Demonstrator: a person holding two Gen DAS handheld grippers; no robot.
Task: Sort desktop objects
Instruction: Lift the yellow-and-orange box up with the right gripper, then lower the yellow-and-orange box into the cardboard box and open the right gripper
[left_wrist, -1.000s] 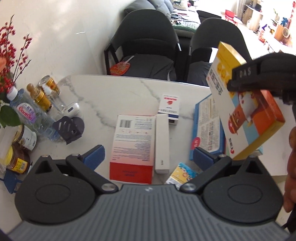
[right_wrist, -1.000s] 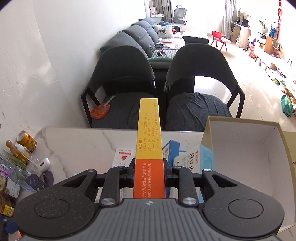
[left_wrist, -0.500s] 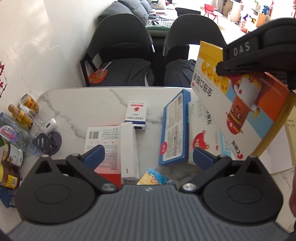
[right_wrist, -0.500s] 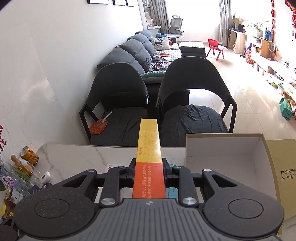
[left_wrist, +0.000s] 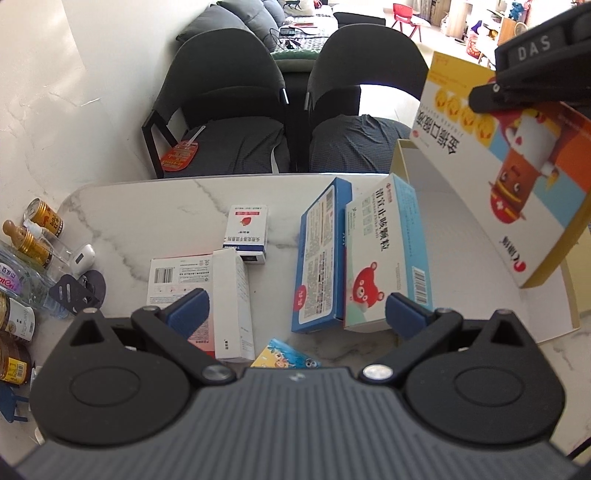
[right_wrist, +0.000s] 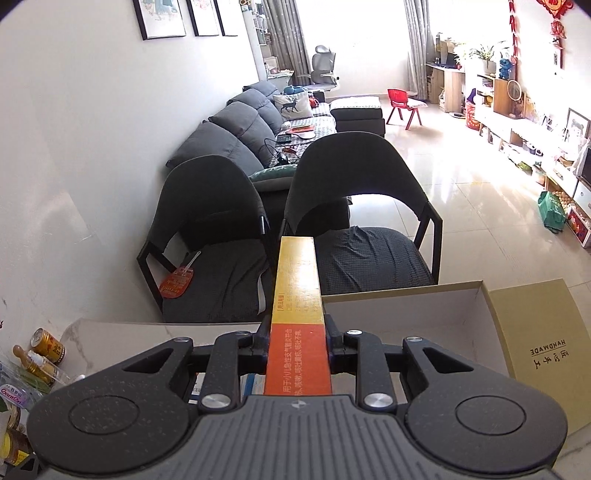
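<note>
Marble table (left_wrist: 147, 206), cardboard box (right_wrist: 532, 332) (marked HANDMADE), right gripper (right_wrist: 297, 345) pinching medicine box (right_wrist: 297, 295)

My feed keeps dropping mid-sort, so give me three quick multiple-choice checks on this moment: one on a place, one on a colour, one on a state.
1. Where is the yellow-and-orange box?
A. flat on the table
B. held in the air over the cardboard box
C. on a chair

2. What colour are the left gripper pads?
A. blue
B. red
C. white

3. How is the left gripper?
A. shut on a box
B. open, holding nothing
C. out of view

Answers: 1 B, the right gripper clamps it aloft. 2 A, both pads show blue. 3 B, its fingers stand wide apart.
</note>
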